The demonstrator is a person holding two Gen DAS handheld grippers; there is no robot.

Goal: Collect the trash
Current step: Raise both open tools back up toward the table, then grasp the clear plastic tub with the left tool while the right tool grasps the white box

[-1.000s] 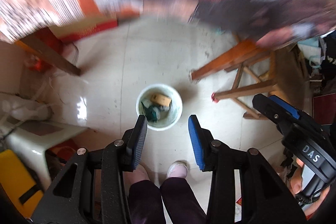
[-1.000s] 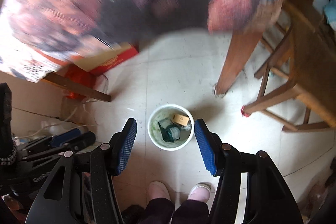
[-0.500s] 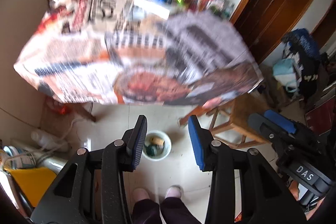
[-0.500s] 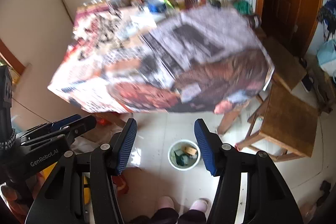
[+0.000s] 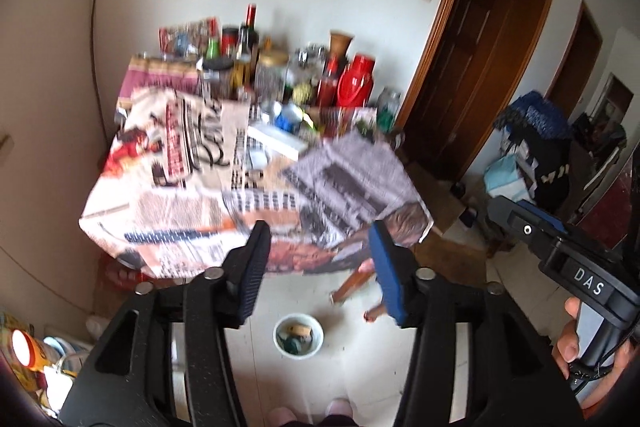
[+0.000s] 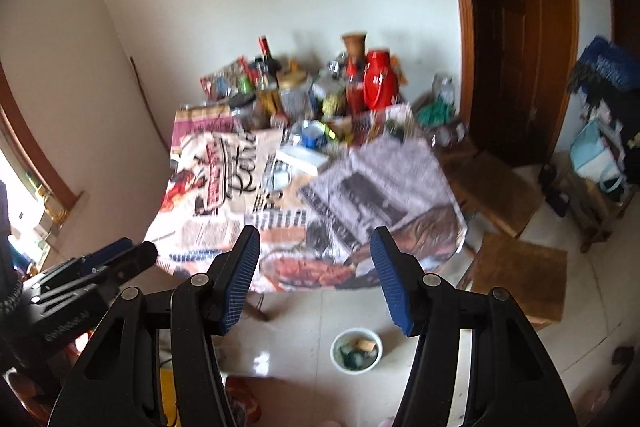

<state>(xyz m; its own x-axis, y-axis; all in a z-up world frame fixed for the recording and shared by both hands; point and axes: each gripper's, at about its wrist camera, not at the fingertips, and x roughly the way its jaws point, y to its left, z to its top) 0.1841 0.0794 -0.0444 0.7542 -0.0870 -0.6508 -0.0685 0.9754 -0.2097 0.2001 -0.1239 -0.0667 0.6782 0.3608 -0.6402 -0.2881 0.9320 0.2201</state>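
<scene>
Both grippers, left (image 5: 318,269) and right (image 6: 314,277), raised above table (image 5: 200,195), left jaws widened, right jaws apart, nothing held, bin (image 5: 298,335) farther below.

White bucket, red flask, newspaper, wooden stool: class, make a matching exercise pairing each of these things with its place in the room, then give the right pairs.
Things:
1. white bucket
2. red flask
3. newspaper
4. wooden stool

Places:
A. spread over the near part of the table
B. on the floor, trash inside
C. at the back of the table, near the wall
D. on the floor, right of the table

Pairs: 1-B, 2-C, 3-A, 4-D
</scene>
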